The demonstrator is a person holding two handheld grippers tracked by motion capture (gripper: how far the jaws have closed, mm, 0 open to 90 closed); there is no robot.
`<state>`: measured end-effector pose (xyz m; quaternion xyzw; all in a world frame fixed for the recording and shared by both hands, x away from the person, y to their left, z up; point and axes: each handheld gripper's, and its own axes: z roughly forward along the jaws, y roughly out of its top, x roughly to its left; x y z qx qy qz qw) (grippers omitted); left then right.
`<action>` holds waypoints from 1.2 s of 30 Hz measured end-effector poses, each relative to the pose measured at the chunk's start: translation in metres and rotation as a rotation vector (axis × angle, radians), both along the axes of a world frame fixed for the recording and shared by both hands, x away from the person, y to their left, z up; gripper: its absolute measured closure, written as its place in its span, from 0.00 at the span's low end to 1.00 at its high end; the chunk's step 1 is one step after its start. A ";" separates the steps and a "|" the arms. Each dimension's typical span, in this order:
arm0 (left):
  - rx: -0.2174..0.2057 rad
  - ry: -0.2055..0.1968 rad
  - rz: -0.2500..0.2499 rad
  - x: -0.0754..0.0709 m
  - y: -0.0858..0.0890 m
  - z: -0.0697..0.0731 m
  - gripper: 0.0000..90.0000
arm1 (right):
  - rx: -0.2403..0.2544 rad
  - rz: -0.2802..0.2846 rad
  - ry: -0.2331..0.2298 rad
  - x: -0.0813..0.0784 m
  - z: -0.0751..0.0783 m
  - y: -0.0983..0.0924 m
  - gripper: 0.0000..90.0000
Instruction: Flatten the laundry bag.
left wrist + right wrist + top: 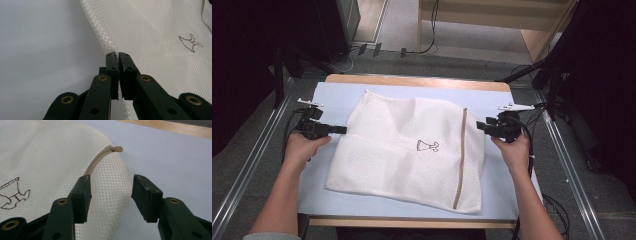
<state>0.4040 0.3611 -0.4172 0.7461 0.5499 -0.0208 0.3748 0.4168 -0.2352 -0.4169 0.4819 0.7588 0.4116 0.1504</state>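
Blue mat (pixel 504 170) bears one mesh bag (pixel 407 150); left tongs (pixel 343 130) pinch it, right tongs (pixel 478 125) released.

You face a wooden bench (pixel 417 80) covered by a pale blue mat (pixel 332 95). Beyond its far edge lies grey carpet (pixel 402 30) with black cables (pixel 427 47) trailing across it. A light wooden cabinet (pixel 542 35) stands at the far right. Metal rails (pixel 247 165) run along both sides of the bench.
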 end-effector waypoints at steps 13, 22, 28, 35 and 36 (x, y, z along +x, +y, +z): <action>0.053 -0.049 0.126 0.001 0.035 -0.003 0.93 | -0.010 0.014 0.051 0.005 -0.010 0.008 0.66; 0.067 -0.088 0.129 -0.018 0.025 0.013 0.66 | -0.038 0.060 0.034 0.011 -0.013 0.025 0.65; 0.099 -0.095 0.116 -0.041 0.013 0.019 0.62 | -0.056 0.101 0.028 0.021 -0.015 0.038 0.51; 0.152 -0.077 0.136 -0.070 0.018 0.012 0.57 | -0.103 0.112 0.040 0.043 -0.022 0.055 0.47; 0.158 -0.072 0.143 -0.074 0.020 0.010 0.57 | -0.105 0.117 0.041 0.046 -0.025 0.056 0.47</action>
